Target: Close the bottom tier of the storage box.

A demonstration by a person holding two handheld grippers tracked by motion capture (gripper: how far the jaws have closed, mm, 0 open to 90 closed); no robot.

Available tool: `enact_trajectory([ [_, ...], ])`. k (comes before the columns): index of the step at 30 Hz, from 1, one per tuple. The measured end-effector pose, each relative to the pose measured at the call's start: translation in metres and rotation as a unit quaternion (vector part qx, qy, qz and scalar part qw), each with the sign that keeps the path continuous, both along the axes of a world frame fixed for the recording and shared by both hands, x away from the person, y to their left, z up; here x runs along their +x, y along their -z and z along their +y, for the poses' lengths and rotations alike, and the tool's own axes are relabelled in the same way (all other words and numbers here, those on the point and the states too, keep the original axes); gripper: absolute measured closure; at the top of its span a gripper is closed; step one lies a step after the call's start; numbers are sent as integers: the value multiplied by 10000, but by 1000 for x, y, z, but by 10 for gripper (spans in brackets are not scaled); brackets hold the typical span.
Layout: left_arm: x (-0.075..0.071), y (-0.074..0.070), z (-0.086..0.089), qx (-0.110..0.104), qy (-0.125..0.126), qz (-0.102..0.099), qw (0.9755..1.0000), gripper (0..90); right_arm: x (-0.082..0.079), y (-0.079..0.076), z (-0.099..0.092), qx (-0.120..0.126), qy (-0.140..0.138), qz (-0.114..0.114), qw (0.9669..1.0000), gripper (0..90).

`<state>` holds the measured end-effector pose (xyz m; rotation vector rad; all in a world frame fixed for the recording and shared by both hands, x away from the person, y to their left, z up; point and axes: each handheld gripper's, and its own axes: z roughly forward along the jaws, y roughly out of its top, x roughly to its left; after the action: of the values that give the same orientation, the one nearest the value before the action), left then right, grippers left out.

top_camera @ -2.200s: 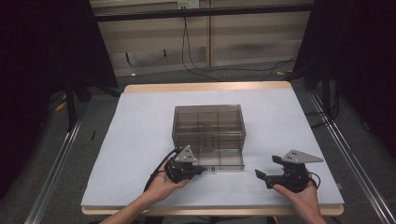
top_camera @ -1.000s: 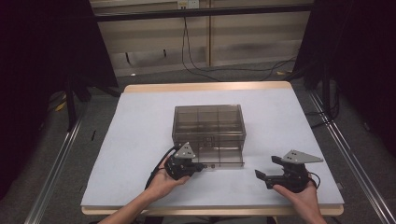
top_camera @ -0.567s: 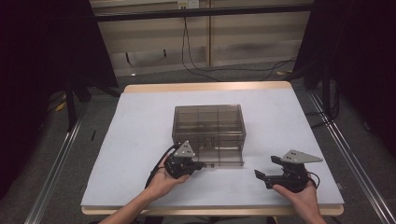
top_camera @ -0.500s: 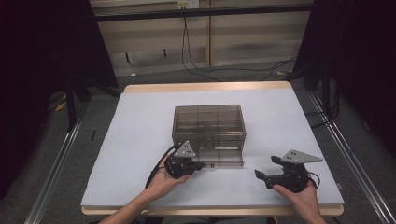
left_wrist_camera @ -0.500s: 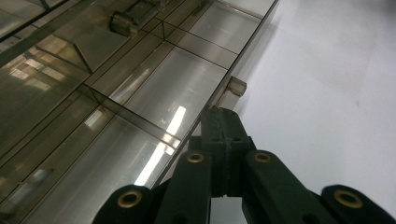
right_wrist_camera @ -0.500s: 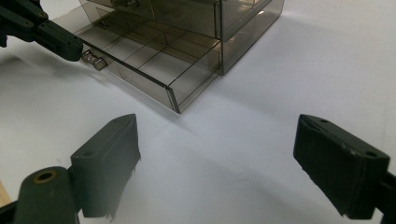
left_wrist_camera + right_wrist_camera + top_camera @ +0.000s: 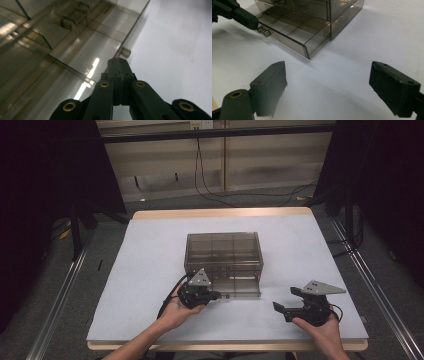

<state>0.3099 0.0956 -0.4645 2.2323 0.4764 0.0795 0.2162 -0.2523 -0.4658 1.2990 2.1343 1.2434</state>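
Observation:
A smoky transparent drawer box (image 7: pixel 224 251) stands in the middle of the white table (image 7: pixel 150 270). Its bottom drawer (image 7: pixel 294 32) is pulled out toward me, with several dividers inside. My left gripper (image 7: pixel 219 296) is shut, and its tip (image 7: pixel 118 62) sits right at the drawer's small clear knob (image 7: pixel 125 52), beside it rather than around it. From the right gripper view the left gripper (image 7: pixel 249 22) ends just left of the knob (image 7: pixel 263 31). My right gripper (image 7: pixel 283 300) rests low over the table right of the drawer, open (image 7: pixel 327 67), with nothing between its jaws.
The table's front edge (image 7: pixel 225 344) lies just under both hands. Bare white tabletop surrounds the box. Dark curtains and cables on the floor lie beyond the far edge.

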Motion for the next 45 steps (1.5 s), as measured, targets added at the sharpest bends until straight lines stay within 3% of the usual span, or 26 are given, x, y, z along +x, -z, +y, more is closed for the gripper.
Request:
enact_trajectory([
  [6,0,3,-3,73,49,-48,10000,900,0,0,0,8,-5,-2,10000,145],
  [7,1,2,-2,163,58,-45,9998,900,0,0,0,6,-13,-17,10000,145],
  [8,1,3,-3,22,11,-34,10000,900,0,0,0,5,-5,1,10000,145],
  [15,3,2,-2,126,2,-58,9999,900,0,0,0,12,-2,-4,10000,145],
  [18,4,3,-3,19,-45,-59,10000,900,0,0,0,10,-1,-5,10000,146],
  [20,5,2,-2,93,-62,-33,9999,900,0,0,0,17,-3,1,10000,146],
  [36,7,4,-3,21,-129,-35,9999,900,1,0,0,24,-4,12,10000,146],
  [40,8,3,-2,124,-127,-36,9998,900,1,0,0,25,-1,9,10000,146],
  [45,10,4,-2,105,-155,-54,9998,900,0,0,0,30,-1,5,10000,146],
])
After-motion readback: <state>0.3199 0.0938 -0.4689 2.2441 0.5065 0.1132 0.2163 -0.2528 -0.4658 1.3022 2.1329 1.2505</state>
